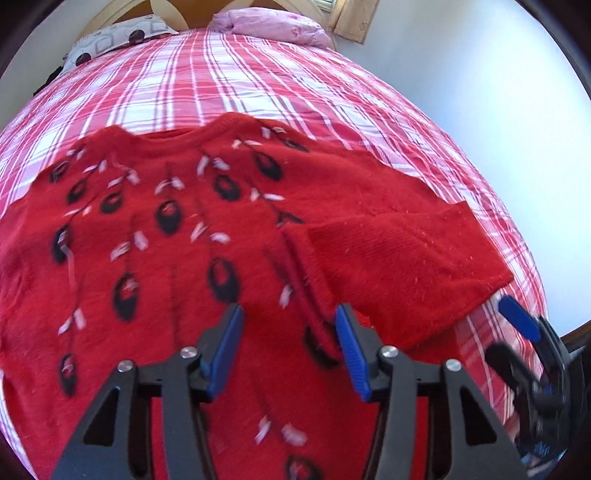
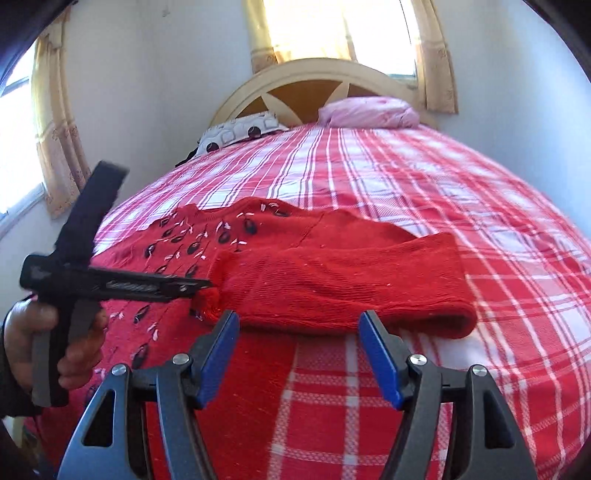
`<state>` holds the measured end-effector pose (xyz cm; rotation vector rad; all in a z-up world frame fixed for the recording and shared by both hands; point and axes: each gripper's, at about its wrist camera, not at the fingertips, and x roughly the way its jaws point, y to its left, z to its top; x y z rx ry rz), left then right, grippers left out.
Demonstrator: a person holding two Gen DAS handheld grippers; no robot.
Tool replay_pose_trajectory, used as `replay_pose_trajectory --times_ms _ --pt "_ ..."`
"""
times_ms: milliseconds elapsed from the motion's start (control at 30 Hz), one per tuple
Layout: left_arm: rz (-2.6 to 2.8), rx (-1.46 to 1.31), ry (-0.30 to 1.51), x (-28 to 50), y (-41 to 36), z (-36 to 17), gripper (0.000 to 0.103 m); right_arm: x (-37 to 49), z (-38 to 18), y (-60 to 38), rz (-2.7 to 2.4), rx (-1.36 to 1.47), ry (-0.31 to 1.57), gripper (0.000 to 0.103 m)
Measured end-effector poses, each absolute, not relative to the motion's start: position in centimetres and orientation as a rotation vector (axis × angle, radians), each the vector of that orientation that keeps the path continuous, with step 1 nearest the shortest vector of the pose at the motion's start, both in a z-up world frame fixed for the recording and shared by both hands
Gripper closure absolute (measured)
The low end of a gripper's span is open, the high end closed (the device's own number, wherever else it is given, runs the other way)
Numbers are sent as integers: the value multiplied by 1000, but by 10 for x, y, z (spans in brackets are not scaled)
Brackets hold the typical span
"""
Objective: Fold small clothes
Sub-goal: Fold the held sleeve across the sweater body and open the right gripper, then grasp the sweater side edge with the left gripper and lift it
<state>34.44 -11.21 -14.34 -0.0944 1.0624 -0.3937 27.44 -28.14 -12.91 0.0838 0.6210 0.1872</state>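
A red knitted sweater (image 1: 155, 236) with black ovals and white flecks lies flat on the plaid bed. Its right sleeve (image 1: 399, 254) is folded across the body, with the cuff close to my left gripper. My left gripper (image 1: 290, 314) is open and empty, low over the sweater's lower part; its right pad touches the sleeve's edge. From the right wrist view it shows side-on (image 2: 207, 284) by the cuff. My right gripper (image 2: 299, 321) is open and empty, just in front of the folded sleeve (image 2: 340, 284). It shows blurred at the right edge of the left wrist view (image 1: 524, 325).
The bed (image 1: 258, 81) has a red and white plaid cover. A patterned pillow (image 1: 118, 37) and a pink pillow (image 1: 273, 22) lie at the headboard (image 2: 314, 88). A white wall runs along the bed's right side (image 1: 480, 92). Curtained windows (image 2: 55, 110) stand left and behind.
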Motion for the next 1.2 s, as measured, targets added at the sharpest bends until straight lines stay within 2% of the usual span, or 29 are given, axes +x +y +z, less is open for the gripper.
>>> replay_pose_trajectory --times_ms 200,300,367,500,533,633,667,700,1200 --pt "-402 -128 1071 357 -122 -142 49 267 -131 -272 194 -7 587 35" --pt "-417 -150 1075 358 -123 -143 49 261 -129 -273 202 -5 561 35" --pt "-402 -139 1073 359 -124 -144 46 261 -130 -276 196 5 566 35" --pt "-413 -98 1063 359 -131 -144 47 266 -134 -278 169 23 594 35" --pt "-425 -94 1063 359 -132 -144 50 266 -133 -279 163 28 592 35" --pt "-444 -94 1050 358 -133 -144 81 264 -133 -280 143 37 589 35" --pt "-435 -94 1050 359 -131 -145 89 264 -134 -280 141 36 591 35" --pt "-428 -100 1047 360 -129 -145 92 265 -134 -279 140 35 592 35" --pt "-293 -190 883 363 -12 -85 95 257 -131 -274 150 9 552 35"
